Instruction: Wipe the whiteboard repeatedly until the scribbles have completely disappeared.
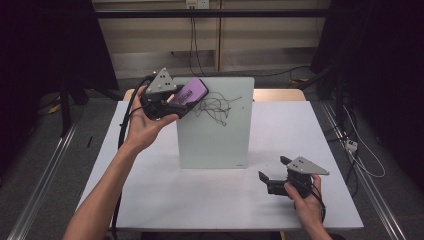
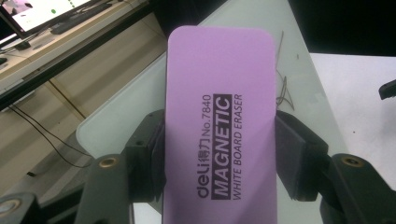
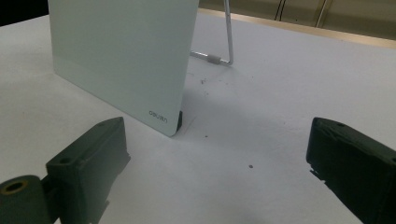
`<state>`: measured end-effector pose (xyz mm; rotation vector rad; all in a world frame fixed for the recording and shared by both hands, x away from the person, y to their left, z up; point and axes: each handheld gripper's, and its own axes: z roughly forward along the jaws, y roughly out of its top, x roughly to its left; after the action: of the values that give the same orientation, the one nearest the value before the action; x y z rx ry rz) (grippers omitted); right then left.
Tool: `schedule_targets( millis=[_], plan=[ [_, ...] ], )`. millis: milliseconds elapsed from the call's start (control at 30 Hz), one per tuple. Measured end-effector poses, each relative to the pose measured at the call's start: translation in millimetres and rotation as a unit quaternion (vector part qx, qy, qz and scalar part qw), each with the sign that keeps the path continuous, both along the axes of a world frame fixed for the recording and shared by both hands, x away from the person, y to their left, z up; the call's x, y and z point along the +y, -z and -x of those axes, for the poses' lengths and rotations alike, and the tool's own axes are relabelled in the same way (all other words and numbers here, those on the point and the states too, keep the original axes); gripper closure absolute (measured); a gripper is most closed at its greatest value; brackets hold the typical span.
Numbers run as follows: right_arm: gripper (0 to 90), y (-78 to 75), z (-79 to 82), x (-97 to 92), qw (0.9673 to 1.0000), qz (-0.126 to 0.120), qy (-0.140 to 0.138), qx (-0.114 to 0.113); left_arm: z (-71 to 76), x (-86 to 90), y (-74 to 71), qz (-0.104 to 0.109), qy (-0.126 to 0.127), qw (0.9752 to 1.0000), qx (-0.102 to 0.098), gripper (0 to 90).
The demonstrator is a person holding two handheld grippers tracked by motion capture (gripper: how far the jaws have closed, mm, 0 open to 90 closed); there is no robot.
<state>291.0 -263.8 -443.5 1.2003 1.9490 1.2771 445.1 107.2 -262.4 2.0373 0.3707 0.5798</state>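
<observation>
A glass whiteboard stands propped upright at the middle of the white table, with black scribbles near its top. My left gripper is raised at the board's upper left corner and is shut on a purple magnetic whiteboard eraser. In the left gripper view the eraser stands lengthwise between both jaws, with the board behind it. My right gripper rests low on the table to the right of the board, open and holding nothing. The right gripper view shows the board's lower corner just ahead.
A wire stand props the board from behind. Cables hang down the back wall and lie on the floor at the right. A wooden strip runs along the table's far edge.
</observation>
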Motion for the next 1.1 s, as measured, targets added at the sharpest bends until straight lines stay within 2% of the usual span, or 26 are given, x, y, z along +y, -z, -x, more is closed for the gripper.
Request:
schedule_targets(
  millis=[367,633,833,1100],
  plan=[
    [5.2,-0.1,0.5,0.6,1.0,-0.001,-0.002,0.0,7.0,-12.5,11.5,-0.032,0.005,0.9994,-0.013,41.2],
    [5.2,0.0,0.5,1.3,1.0,-0.001,-0.004,0.002,12.8,-20.9,21.3,-0.055,0.009,0.9983,-0.015,41.2],
    [5.2,0.0,0.5,1.2,1.0,-0.001,-0.004,0.002,16.5,-25.1,30.9,-0.057,0.016,0.9982,-0.01,41.2],
    [5.2,0.0,0.5,0.9,1.0,-0.001,-0.003,0.002,22.2,-32.0,41.5,-0.075,0.021,0.9969,-0.009,41.2]
  ],
)
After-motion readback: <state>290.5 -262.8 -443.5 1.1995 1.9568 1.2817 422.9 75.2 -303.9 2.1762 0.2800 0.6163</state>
